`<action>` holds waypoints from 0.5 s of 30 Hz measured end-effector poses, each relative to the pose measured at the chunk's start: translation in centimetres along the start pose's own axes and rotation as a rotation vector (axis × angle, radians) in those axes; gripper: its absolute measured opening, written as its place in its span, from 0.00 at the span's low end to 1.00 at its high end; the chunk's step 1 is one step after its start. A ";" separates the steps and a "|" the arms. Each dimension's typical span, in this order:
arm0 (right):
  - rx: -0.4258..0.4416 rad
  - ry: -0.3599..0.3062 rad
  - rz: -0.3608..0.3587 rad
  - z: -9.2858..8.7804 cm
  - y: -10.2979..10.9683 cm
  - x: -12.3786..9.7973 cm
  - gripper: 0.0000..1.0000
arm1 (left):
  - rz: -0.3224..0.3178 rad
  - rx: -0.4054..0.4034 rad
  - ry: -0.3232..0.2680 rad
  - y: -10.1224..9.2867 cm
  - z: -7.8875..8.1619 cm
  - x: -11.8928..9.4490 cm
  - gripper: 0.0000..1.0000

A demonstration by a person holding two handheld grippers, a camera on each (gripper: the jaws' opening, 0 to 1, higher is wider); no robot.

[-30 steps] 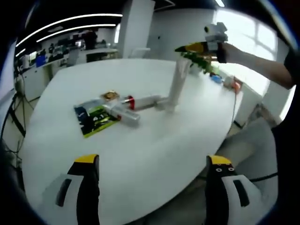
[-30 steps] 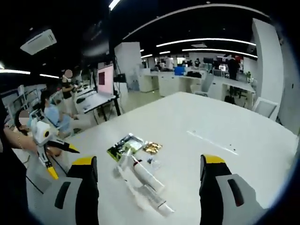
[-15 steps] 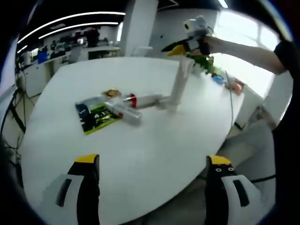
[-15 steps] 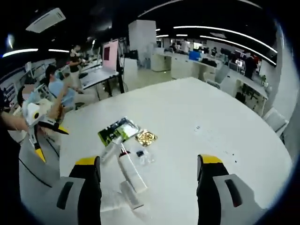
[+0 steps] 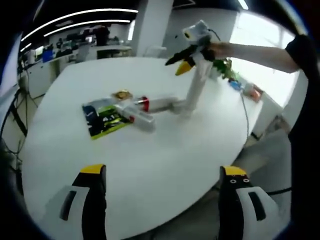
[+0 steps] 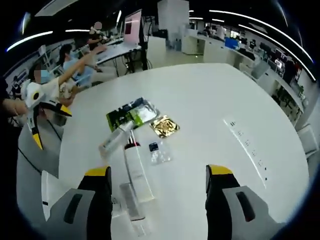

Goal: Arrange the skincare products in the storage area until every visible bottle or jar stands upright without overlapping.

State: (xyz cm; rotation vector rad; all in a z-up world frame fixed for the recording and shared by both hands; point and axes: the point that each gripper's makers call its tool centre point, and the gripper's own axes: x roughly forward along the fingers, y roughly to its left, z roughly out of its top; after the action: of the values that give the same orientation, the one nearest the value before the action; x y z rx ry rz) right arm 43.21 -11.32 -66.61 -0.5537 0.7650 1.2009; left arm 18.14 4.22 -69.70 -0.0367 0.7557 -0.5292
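The right hand-held gripper hovers spread beside the upright tube; the left hand-held gripper waits spread, empty; other bottles lie toppled on the bench; a clumsy nudge could fell the standing tube onto them.

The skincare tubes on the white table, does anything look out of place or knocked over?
Yes. Two tubes lie flat: a white tube with a red band and a clear one partly over the green packet. One tall white tube stands upright. A gold sachet lies loose beside them.
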 end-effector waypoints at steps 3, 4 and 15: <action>-0.022 0.025 0.018 -0.3 0.2 0.9 0.76 | 0.001 -0.004 0.011 0.0 -0.1 0.1 0.86; -0.027 0.031 0.025 -0.4 0.3 1.2 0.75 | 0.001 -0.006 0.013 0.0 -0.1 0.1 0.86; -0.105 0.094 0.130 -1.0 2.3 4.3 0.72 | 0.011 -0.030 0.021 0.5 -0.5 0.2 0.86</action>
State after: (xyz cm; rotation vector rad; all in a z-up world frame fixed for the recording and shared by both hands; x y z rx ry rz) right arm 41.52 -8.77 -70.54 -0.6588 0.8314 1.3482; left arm 18.15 4.61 -70.25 -0.0549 0.7840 -0.5088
